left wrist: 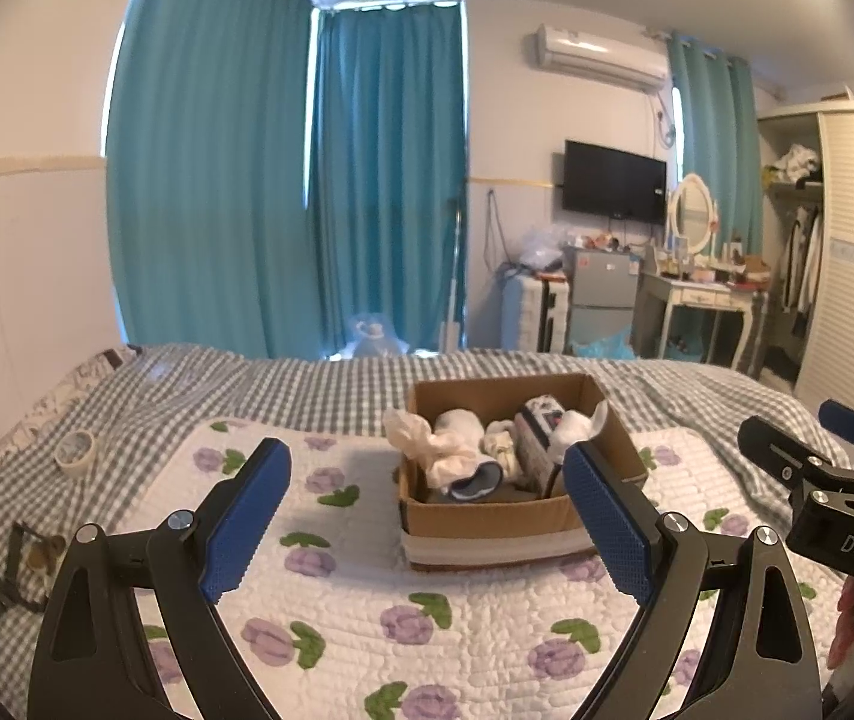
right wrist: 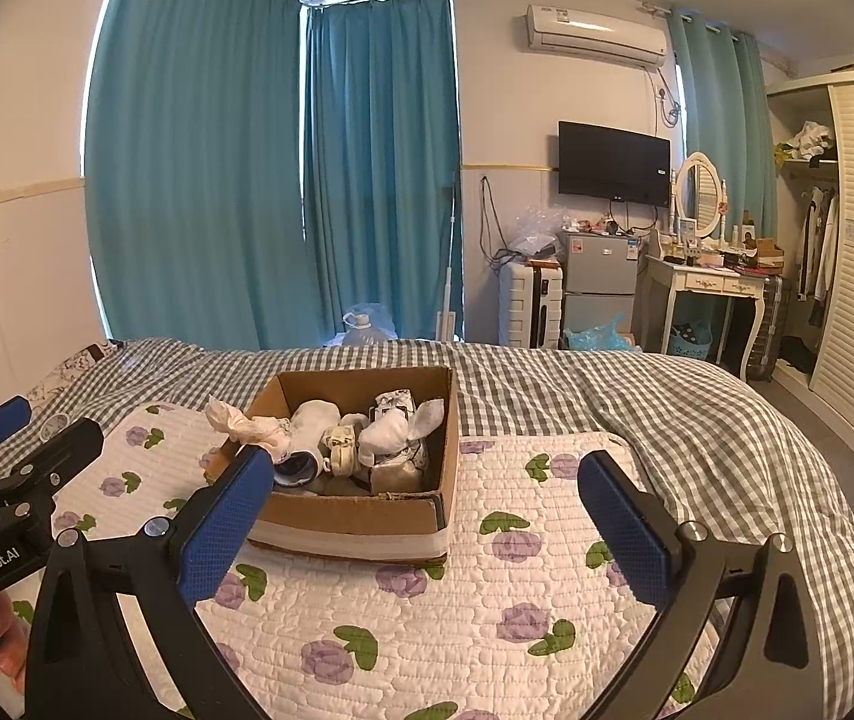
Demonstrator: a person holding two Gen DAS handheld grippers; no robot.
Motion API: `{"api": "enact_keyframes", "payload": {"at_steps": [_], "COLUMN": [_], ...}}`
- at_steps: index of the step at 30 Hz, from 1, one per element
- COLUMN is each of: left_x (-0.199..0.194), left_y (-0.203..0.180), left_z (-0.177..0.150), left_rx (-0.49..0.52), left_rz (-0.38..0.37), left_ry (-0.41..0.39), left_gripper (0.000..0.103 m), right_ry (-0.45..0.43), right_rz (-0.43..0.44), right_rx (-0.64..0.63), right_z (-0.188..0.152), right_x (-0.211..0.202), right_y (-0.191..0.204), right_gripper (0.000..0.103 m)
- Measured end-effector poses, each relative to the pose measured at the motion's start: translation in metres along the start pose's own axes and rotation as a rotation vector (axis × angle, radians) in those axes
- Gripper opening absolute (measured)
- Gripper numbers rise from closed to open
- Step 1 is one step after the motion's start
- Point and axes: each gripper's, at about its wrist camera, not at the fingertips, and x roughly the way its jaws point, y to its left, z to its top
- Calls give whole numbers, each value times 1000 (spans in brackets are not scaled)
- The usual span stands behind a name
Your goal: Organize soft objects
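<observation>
Cardboard box (left wrist: 490, 519) is sitting on the floral quilted pad (left wrist: 367, 630) on the bed (left wrist: 307, 384), packed with rolled socks (left wrist: 457, 429) and other soft bundles; a pale crumpled cloth (left wrist: 412, 432) is spilling over its left rim. Box's long axis is running roughly away from the cameras, toward the curtains.

Box is lying dead ahead of both tongs. Left tongs (left wrist: 427, 522) are gaping wide with nothing between the pads; in the left wrist view the box is sitting right of centre, its near right corner overlapping the right pad. Right tongs (right wrist: 427, 528) are also spread wide and empty; in the right wrist view the box is sitting left of centre, behind the left pad. So the box is lying between the two, neither clearly nearer. Judging, the overhanging cloth is on the left tongs' side.

Tape roll (left wrist: 75, 451) is lying well apart on the checked sheet.
</observation>
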Motion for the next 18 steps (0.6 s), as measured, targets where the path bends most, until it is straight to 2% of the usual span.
{"api": "enact_keyframes", "payload": {"at_steps": [18], "left_x": [0], "left_y": [0], "left_z": [-2], "left_rx": [6], "left_rz": [3], "left_ry": [-5], "left_gripper": [94], "right_ry": [0], "right_rz": [-1], "right_rx": [0], "right_z": [-1], "right_x": [1], "right_y": [0], "right_gripper": [102]}}
